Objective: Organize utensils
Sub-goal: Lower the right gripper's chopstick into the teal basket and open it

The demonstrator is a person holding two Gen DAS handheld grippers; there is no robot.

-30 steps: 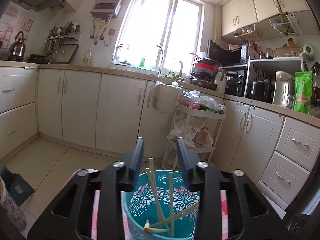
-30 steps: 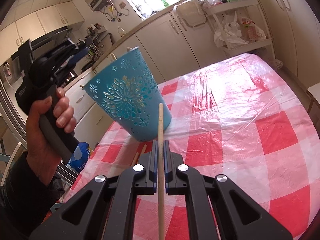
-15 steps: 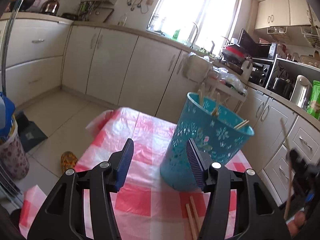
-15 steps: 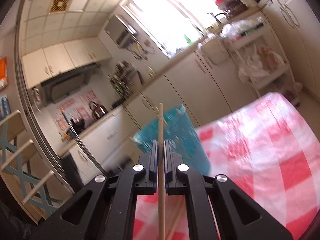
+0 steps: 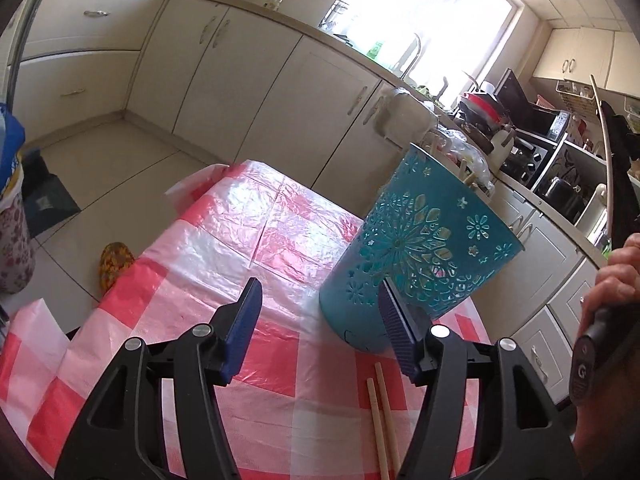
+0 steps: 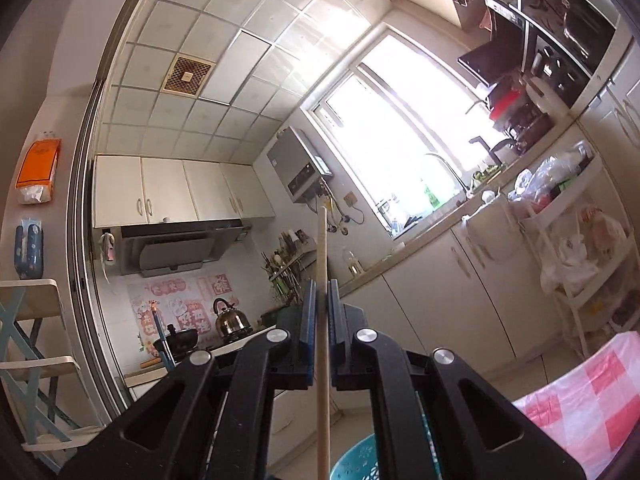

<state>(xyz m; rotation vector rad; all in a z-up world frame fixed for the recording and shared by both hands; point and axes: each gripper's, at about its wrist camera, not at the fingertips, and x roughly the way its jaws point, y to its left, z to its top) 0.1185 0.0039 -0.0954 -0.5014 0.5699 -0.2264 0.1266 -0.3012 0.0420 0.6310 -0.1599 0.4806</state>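
The left gripper point(image 5: 320, 316), just been opening, holds nothing beside the teal perforated metal bucket point(image 5: 416, 256). The right gripper point(image 6: 321, 308) clamps one long wooden chopstick point(image 6: 322, 280), pointing upward.

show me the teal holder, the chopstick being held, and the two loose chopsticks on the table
teal holder point(image 5: 416, 248), left wrist view, patterned side wall
held chopstick point(image 6: 322, 264), right wrist view, shaft above pads
loose chopsticks point(image 5: 380, 412), left wrist view, mid shafts

Glossy, crinkled red-and-white checked plastic tablecloth point(image 5: 224, 248) is seen.
A perforated teal holder point(image 5: 420, 256) looks matt; pale chopsticks point(image 5: 382, 420) look wooden.
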